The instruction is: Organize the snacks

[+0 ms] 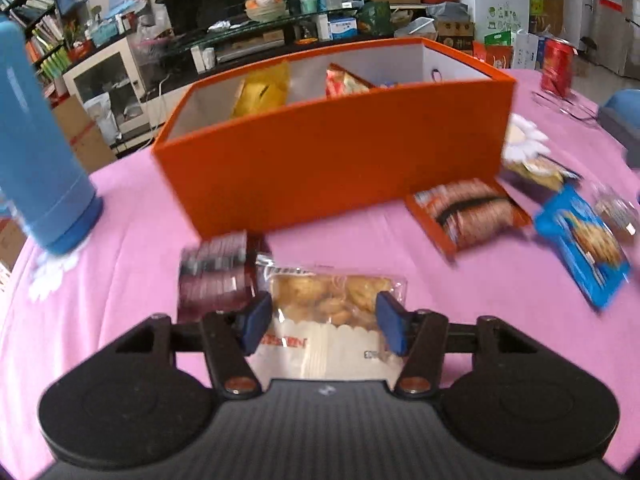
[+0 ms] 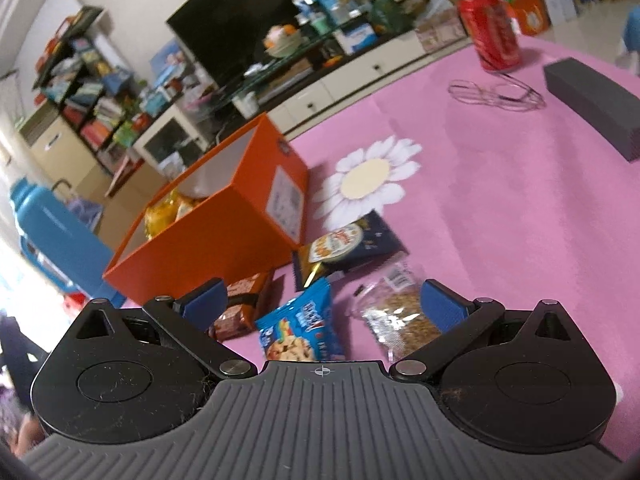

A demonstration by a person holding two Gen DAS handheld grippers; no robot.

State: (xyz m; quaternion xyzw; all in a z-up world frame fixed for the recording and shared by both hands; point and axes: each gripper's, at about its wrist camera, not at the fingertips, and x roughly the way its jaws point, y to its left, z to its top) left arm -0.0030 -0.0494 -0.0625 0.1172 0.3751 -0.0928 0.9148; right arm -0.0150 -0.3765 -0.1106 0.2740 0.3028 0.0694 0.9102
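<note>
Fingers of left gripper [image 1: 323, 322] spread, cookie pack [image 1: 334, 304] btwn; right gripper [image 2: 322, 304] spread over blue pack [image 2: 300, 330]

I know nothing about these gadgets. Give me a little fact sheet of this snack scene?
surface: pink tablecloth
container: orange box, open top, some snacks inside
left gripper: open, fingers on either side of a clear cookie packet
right gripper: open, holding nothing, above a blue cookie packet
loose beside box: maroon packet
also there: red can, blue flask
</note>
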